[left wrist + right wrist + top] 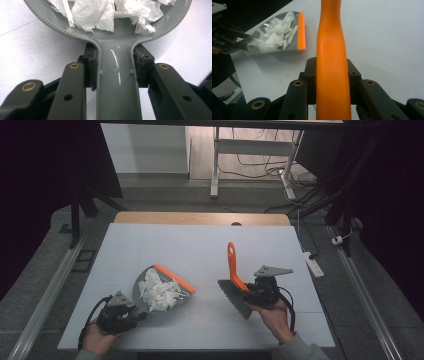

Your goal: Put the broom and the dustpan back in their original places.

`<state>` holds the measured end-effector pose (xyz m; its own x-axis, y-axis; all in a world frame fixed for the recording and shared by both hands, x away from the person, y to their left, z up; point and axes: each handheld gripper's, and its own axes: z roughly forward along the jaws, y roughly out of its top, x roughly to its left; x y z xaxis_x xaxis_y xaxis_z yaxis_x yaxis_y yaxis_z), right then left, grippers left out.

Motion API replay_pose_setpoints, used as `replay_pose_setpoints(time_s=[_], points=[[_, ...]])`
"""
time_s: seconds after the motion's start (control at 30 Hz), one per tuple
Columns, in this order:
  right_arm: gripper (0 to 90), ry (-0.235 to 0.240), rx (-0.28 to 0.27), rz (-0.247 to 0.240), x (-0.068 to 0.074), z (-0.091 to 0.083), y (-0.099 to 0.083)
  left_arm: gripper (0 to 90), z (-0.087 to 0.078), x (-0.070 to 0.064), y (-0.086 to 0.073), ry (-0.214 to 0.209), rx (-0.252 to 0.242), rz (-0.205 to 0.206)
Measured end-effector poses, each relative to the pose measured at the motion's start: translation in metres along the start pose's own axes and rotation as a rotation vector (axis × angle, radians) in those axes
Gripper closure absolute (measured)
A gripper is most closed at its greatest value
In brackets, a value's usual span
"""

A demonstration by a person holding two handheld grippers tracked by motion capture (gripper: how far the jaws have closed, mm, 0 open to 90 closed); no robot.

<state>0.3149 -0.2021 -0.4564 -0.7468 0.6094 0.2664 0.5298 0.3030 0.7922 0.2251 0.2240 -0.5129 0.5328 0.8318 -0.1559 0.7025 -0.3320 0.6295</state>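
My left gripper (129, 312) has its fingers (91, 66) clamped on the grey handle of the dustpan (162, 290), which sits on the white surface (210, 245) at front left. I see torn white paper scraps (157, 290) piled inside it, behind its orange lip. My right gripper (250, 292) grips the orange handle of the brush (235, 280); its grey bristles point toward the dustpan, apart from it.

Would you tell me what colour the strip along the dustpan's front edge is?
Orange; the strip on the grey dustpan shows best in the right gripper view.
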Motion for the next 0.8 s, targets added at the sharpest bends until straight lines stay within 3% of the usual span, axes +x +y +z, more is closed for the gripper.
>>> replay_pose_setpoints(time_s=[0.17,0.53,0.8], points=[[70.5,0.024,0.010,0.034,-0.009,-0.004,-0.007,61.9,0.004,0.001,0.006,0.029,-0.006,-0.055],[70.5,0.058,0.037,0.067,-0.018,-0.010,-0.016,61.8,0.014,0.011,0.014,0.140,-0.023,-0.207],[70.5,0.088,0.075,0.078,-0.018,-0.006,-0.019,61.8,0.023,0.013,0.021,0.203,-0.038,-0.269]])
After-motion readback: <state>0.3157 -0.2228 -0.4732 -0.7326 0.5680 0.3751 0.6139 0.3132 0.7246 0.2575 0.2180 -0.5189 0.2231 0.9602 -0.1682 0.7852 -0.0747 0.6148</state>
